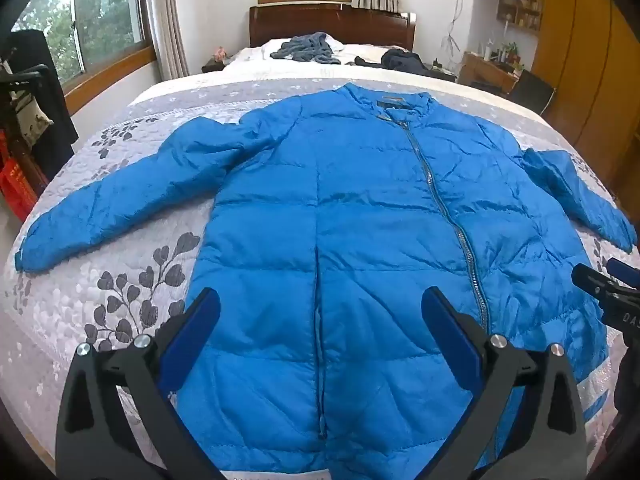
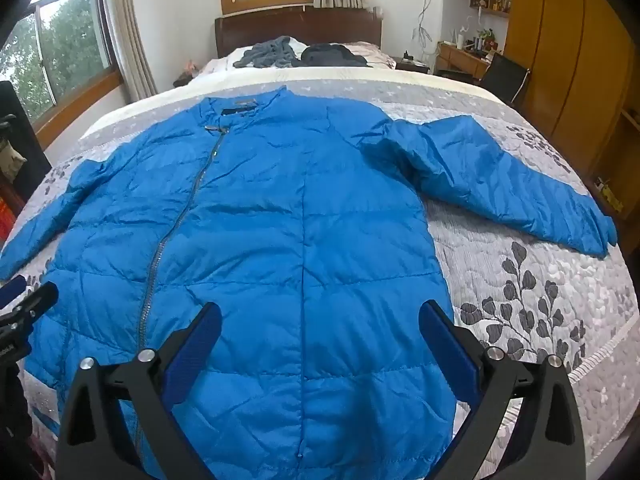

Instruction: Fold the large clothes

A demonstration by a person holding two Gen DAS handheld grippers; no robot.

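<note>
- The blue jacket (image 1: 360,240) lay spread flat, front up and zipped, across the quilted bed (image 1: 120,280), filling the centre of both wrist views, with its collar towards the top of the frame and its hem at the bottom.
- My left gripper (image 1: 320,308) hovered over the lower part of the jacket, its jaws spread wide with nothing between them.
- My right gripper (image 2: 320,320) was in the same posture in its own view: wide apart, empty, above the hem end.
- One sleeve (image 1: 112,208) ran out to the left of the left wrist frame, and the other sleeve (image 2: 508,184) ran out to the right of the right wrist frame; both rested on the bed, clear of the jacket's body.
- The zip (image 1: 444,208) ran on a slant from collar to hem, closed as far as I could see.
- A grey heap of clothes (image 1: 308,50) and a dark heap (image 1: 404,60) sat near the headboard at the top of the frame, well apart from the jacket.
- I judged no fold had been made yet; this looked like the starting step.
- The next move, I reckoned, called for pinching a sleeve at its cuff and bringing it across the chest, taking care that the slippery padded cloth did not slide or bunch.
</note>
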